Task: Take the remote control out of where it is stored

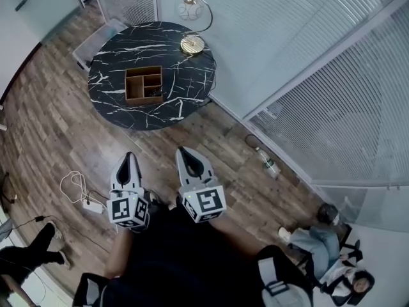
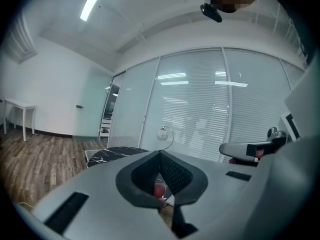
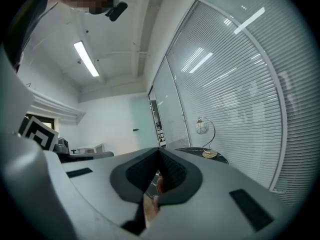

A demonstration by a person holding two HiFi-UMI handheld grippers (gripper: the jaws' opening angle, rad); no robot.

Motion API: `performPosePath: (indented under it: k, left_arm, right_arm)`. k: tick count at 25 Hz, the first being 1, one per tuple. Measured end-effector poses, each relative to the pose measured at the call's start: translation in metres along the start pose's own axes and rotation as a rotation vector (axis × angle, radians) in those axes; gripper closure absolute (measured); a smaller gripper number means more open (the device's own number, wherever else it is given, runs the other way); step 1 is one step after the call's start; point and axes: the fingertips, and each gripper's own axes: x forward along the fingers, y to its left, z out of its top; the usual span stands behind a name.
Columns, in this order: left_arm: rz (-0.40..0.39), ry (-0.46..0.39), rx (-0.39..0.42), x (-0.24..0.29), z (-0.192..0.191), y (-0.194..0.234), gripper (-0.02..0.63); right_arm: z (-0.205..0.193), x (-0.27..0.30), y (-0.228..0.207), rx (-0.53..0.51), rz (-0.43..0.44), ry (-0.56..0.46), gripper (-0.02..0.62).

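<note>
Remote control is indistinct in the wooden box; left claw and right claw closed, empty.

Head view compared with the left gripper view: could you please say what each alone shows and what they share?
Only the head view shows the wooden organizer box, a bottle on the floor and a white cable. Only the left gripper view shows the ceiling light and a white desk. Both show the black marble table, the lamp and the shut left gripper.
</note>
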Motion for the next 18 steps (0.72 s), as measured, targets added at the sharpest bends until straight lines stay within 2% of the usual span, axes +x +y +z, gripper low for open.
performPosePath:
  k: [5, 8, 18]
  left_arm:
    - [0.058, -0.012, 0.017, 0.006, 0.001, -0.012, 0.598]
    - [0.064, -0.009, 0.028, 0.012, 0.0, -0.018, 0.598]
    - [0.063, 0.011, 0.02, 0.036, 0.005, -0.007, 0.598]
  right_arm:
    - [0.0, 0.001, -0.018, 0.018, 0.034, 0.01, 0.594]
    - [0.002, 0.01, -0.027, 0.008, 0.056, -0.008, 0.594]
    - [0.002, 0.029, -0.037, 0.031, 0.038, 0.014, 0.594]
